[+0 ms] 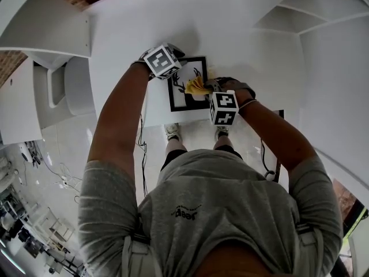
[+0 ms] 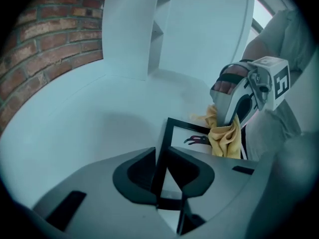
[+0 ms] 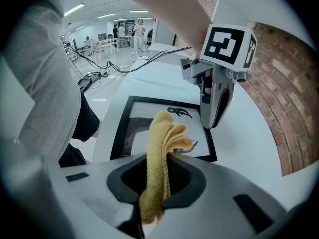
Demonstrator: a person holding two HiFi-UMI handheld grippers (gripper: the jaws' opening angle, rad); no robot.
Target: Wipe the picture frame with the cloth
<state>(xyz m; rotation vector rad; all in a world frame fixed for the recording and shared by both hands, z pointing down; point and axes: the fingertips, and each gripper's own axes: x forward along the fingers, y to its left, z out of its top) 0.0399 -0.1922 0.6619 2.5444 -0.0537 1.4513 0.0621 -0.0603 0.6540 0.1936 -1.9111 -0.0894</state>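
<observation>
A black-edged picture frame [image 1: 183, 98] with a bird drawing lies on the white table [image 1: 242, 51]. My left gripper [image 1: 173, 73] stands at the frame's far left corner. In the left gripper view, the left gripper [image 2: 160, 171] has its jaws closed against a black side bar of the frame [image 2: 163, 148]. My right gripper [image 1: 207, 89] is shut on a folded yellow cloth [image 1: 196, 86], whose free end hangs onto the frame's right part. In the right gripper view the cloth [image 3: 158, 143] sticks out between the jaws over the picture frame [image 3: 134, 118], with the left gripper [image 3: 215, 118] beyond it.
A white shelf unit [image 1: 314, 16] stands at the table's far right, and a brick wall [image 2: 45, 59] runs behind the table. The table's near edge runs just below the frame, with the person's shoes [image 1: 172, 133] and floor cables [image 1: 63, 178] beneath.
</observation>
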